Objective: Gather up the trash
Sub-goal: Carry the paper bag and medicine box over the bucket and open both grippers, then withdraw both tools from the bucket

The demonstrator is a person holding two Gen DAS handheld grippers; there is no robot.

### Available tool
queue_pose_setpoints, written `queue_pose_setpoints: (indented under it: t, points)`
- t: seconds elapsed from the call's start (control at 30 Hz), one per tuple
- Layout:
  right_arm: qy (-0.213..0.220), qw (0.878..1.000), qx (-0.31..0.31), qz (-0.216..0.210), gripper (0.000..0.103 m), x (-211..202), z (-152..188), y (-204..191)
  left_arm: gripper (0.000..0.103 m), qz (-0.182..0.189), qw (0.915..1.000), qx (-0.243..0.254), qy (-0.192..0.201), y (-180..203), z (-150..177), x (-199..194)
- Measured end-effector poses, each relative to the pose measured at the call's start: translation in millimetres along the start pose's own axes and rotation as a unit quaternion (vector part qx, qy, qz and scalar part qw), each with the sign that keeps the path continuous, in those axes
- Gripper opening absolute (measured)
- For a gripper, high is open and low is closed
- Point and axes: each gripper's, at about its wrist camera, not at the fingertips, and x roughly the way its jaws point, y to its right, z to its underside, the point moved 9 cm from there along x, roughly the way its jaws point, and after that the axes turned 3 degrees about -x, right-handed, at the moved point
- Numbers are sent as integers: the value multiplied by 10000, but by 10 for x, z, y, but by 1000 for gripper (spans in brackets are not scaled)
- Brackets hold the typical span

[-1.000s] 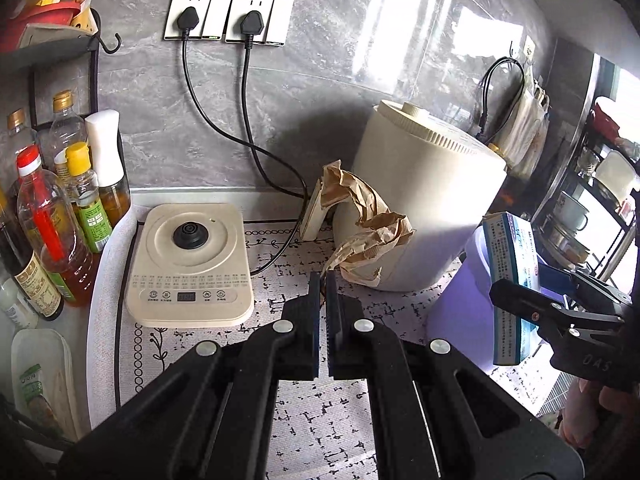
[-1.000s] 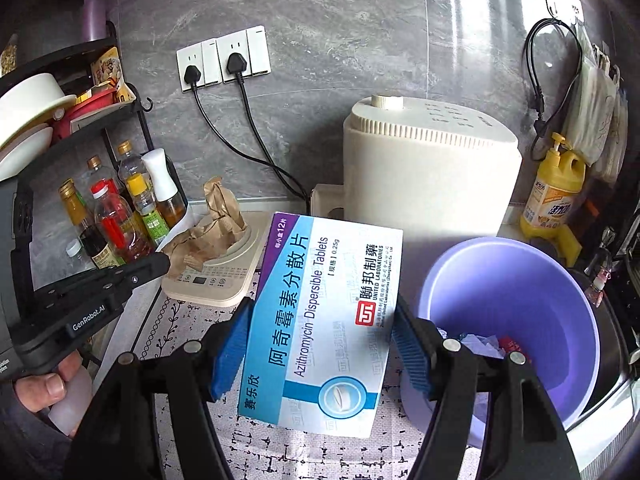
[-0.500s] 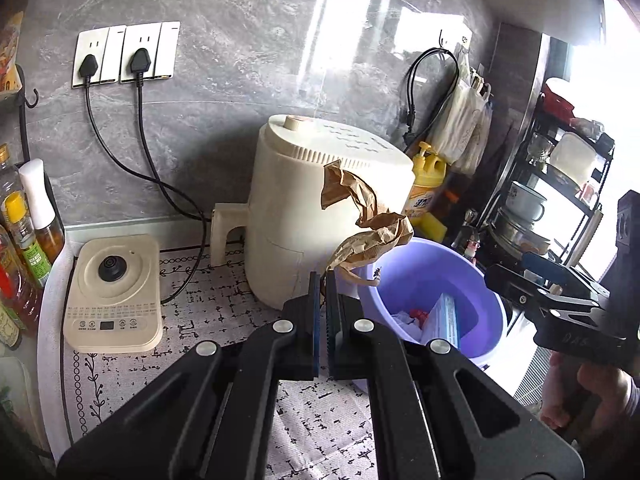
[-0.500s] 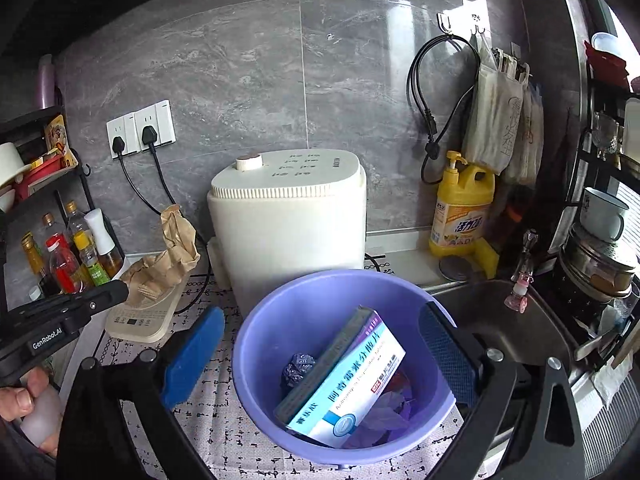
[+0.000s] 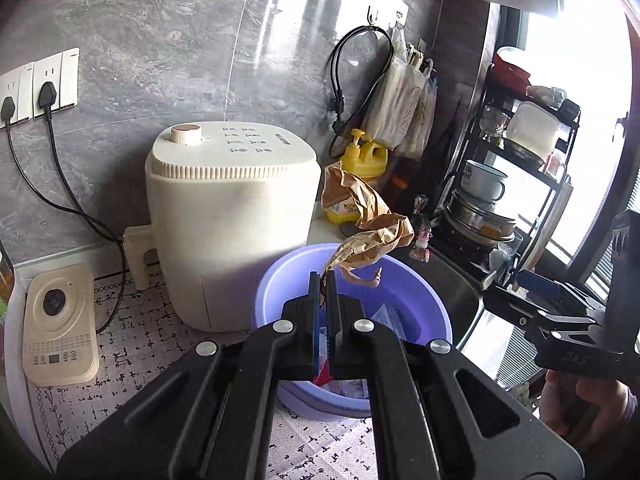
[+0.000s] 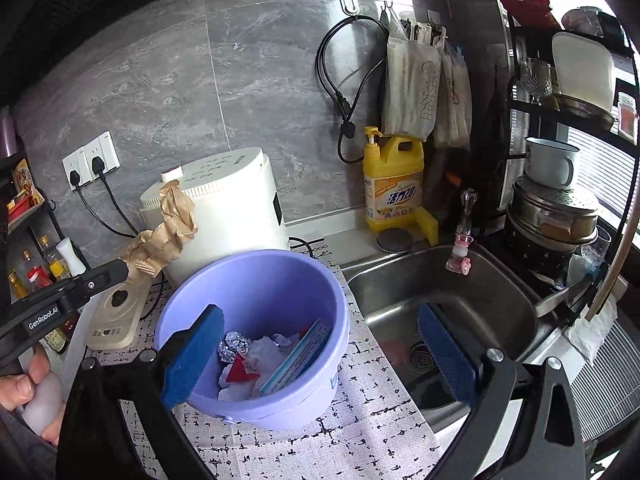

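Note:
My left gripper (image 5: 325, 280) is shut on a crumpled brown paper bag (image 5: 366, 220), held up over the near rim of the purple bucket (image 5: 272, 284). From the right wrist view the same paper bag (image 6: 164, 232) hangs left of the purple bucket (image 6: 256, 264), in front of the white appliance. My right gripper (image 6: 320, 344) stands wide open with nothing between its blue pads, just over the bucket's right side. Inside the bucket lie a medicine box (image 6: 298, 356), a foil ball (image 6: 234, 346), a red scrap and white tissue.
A white appliance (image 5: 228, 216) stands behind the bucket on a patterned mat (image 6: 360, 412). A steel sink (image 6: 444, 316) lies right of it, with a yellow detergent bottle (image 6: 394, 184) behind. A dish rack (image 6: 560, 200) is far right, a small cooker (image 5: 56, 324) left.
The right gripper opened and let the medicine box drop into the bucket, then swung right toward the sink. The left gripper carried the paper bag rightward from the cooker to over the bucket.

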Motion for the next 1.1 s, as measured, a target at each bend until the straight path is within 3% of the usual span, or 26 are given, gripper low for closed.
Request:
queue_pose_setpoints:
  t: [0.1, 0.17, 0.23, 0.27, 0.3, 0.5, 0.83, 1.1]
  points:
    - [46, 9999, 76, 78, 95, -62, -2, 119, 3, 82, 9999, 58, -82, 123, 10, 85]
    - [77, 9999, 120, 94, 95, -99, 0, 179, 9, 160, 9997, 67, -190, 180, 37, 149]
    - [90, 9998, 154, 77, 95, -130, 2, 224, 53, 13, 9998, -62, -202, 148, 46, 182]
    - [87, 9998, 163, 48, 95, -140, 5, 240, 80, -67, 9998, -161, -96, 121, 28, 161]
    - [80, 9998, 165, 9, 95, -147, 7, 253, 87, -98, 9997, -236, 7, 105, 7, 133]
    - [-89, 9992, 150, -349, 95, -93, -13, 325, 97, -339, 9988, -342, 40, 111, -48, 54]
    - [-385, 9924, -379, -1109, 95, 37, -181, 180, 97, -1076, 9917, -679, 178, -49, -99, -324]
    - [-228, 9906, -516, -1243, 95, -132, -306, -244, 97, -1145, 9910, -646, 255, -208, -81, -819]
